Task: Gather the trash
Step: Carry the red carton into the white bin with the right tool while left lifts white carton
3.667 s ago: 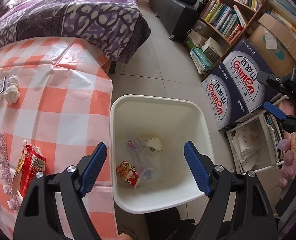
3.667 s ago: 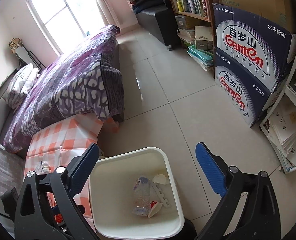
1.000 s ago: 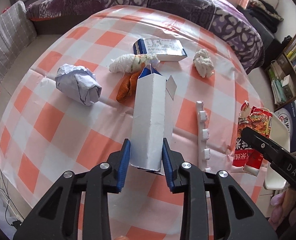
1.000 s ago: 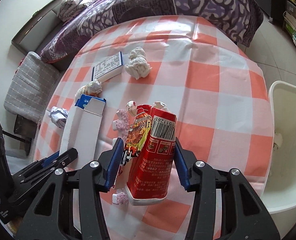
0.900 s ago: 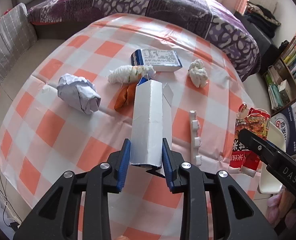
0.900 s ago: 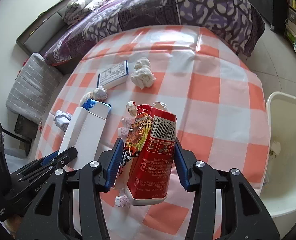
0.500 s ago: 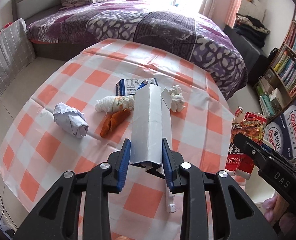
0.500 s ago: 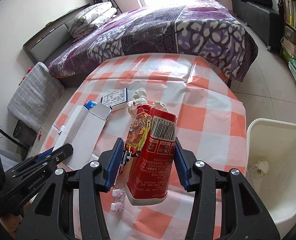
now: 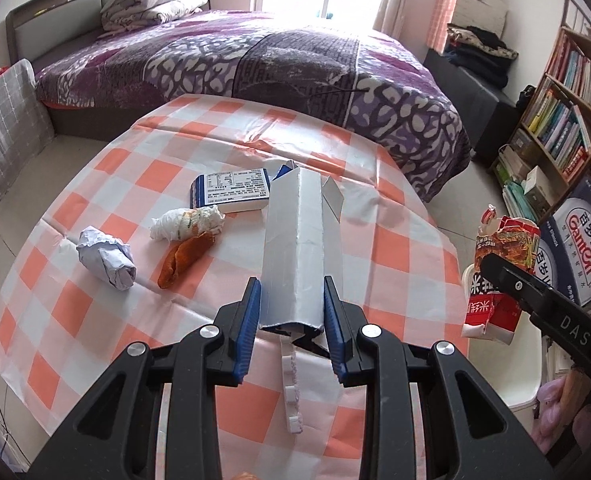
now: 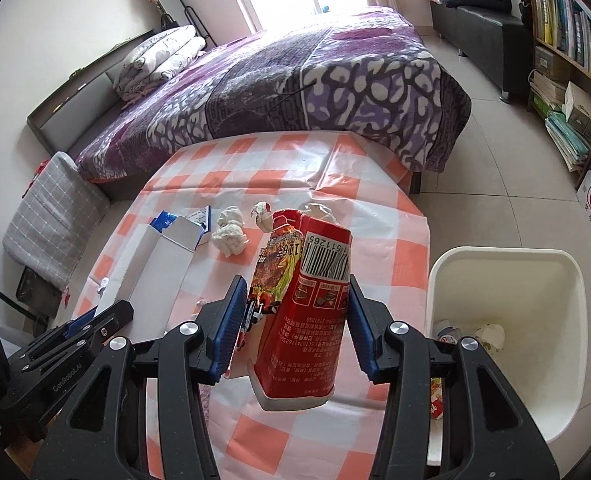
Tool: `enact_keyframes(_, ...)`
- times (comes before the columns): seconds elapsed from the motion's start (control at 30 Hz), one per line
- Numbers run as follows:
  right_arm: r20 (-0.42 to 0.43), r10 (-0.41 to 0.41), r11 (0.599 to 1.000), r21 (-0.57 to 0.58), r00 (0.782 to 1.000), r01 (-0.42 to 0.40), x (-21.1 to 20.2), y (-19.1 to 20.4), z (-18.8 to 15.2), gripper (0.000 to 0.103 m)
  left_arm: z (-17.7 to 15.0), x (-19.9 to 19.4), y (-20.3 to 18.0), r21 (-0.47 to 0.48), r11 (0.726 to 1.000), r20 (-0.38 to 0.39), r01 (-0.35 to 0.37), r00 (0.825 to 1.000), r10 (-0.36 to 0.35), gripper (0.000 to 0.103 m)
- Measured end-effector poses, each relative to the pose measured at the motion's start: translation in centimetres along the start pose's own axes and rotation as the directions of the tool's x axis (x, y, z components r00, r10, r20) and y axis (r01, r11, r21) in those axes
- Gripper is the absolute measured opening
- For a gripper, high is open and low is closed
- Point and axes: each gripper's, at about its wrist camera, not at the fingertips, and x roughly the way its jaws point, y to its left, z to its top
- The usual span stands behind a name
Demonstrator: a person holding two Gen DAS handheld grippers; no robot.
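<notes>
The left gripper (image 9: 291,316) is clamped on a long white carton (image 9: 299,248), which runs up the centre of the left wrist frame with its torn blue top toward the upper middle. The right gripper (image 10: 293,316) is clenched on a red snack bag (image 10: 301,308), upright in the centre of its frame, barcode near the top; a second printed wrapper is pressed against the bag's left side. Both items are lifted off the checked table (image 9: 95,312). On the table, in the left wrist view, lie a blue-and-white box (image 9: 231,191) at upper centre, a white wad (image 9: 185,224) and an orange scrap (image 9: 185,254) just below it, a crumpled paper (image 9: 105,258) at middle left, and a white notched strip (image 9: 289,388) under the jaws. The white bin (image 10: 507,340) stands at the right of the right wrist frame, beside the table edge, with a few scraps at its bottom.
</notes>
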Motion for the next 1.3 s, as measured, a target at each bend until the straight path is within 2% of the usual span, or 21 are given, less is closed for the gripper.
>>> enact_keyframes(0.6,0.022,-0.112,0.987,0.119,0.994,0.108,-2.3,-7.1,0.8,0.047,0.0,0.8,-5.3,0.078,0.995,-0.001,0.062,0.998,-0.062,0.031)
enact_keyframes(1.13,-0.012,-0.243,0.931,0.279,0.970,0.237,-3.9,-14.8,0.5,0.048,-0.7,2.1,-10.6,0.147,0.982,-0.024,0.122,0.993,-0.120,0.031)
enact_keyframes(1.3,-0.017,-0.278,0.908,0.321,0.960,0.268,-4.8,-16.9,0.2,0.054,-1.1,2.5,-12.8,0.174,0.974,-0.036,0.148,0.989,-0.144,0.031)
